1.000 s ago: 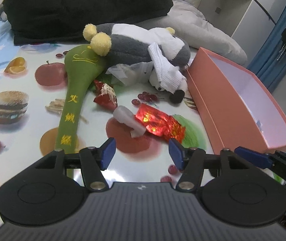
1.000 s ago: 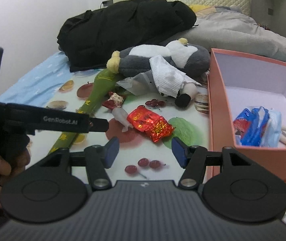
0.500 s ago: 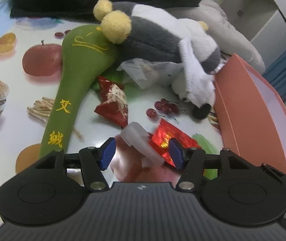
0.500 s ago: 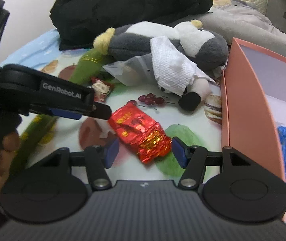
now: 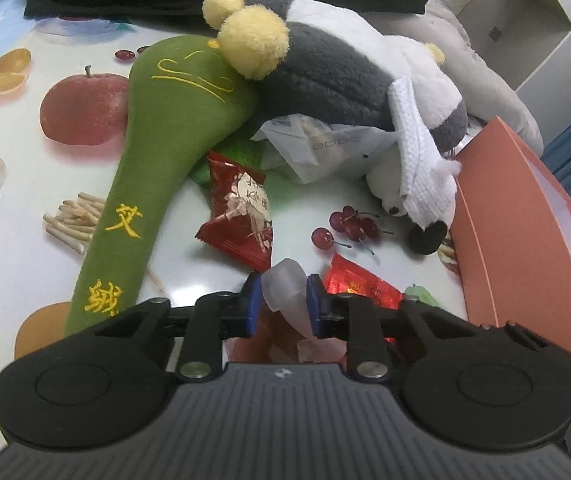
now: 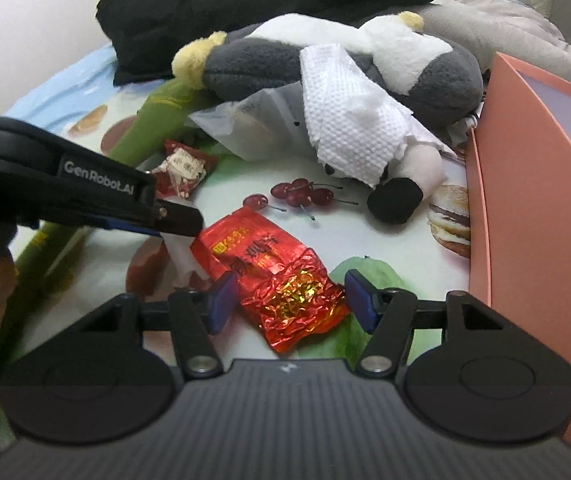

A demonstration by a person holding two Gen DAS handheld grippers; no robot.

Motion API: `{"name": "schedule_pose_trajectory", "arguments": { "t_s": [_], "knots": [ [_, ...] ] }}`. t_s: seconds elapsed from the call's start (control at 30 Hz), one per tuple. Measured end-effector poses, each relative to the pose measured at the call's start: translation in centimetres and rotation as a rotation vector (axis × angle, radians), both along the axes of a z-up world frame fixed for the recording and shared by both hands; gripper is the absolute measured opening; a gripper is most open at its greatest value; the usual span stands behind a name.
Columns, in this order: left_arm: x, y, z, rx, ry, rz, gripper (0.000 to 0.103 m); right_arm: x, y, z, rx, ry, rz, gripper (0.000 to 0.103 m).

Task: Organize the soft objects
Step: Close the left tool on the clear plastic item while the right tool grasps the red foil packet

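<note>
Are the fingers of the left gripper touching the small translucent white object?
Touching. In the left wrist view, both blue fingers of the left gripper press against the sides of the translucent white object, with no gap.

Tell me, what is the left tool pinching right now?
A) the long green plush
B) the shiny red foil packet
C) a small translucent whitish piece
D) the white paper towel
C: in the left wrist view, the left tool has its blue pads closed on both sides of the small translucent whitish piece, while the red foil packet lies untouched between the open right tool.
</note>
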State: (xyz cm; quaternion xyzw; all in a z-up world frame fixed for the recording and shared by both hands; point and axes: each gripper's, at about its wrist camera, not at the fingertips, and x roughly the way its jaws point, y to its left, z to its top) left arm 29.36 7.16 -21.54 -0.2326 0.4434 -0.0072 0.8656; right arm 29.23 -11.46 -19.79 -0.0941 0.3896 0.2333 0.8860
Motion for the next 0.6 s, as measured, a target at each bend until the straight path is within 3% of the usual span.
{"name": "schedule_pose_trajectory", "arguments": {
  "t_s": [0.6],
  "knots": [
    [-5.5, -0.5, 2.7, 0.046, -0.007, -0.043, 0.023, -4.7, -1.5, 2.2, -0.022, 0.011, -0.043, 0.059]
  ]
}}
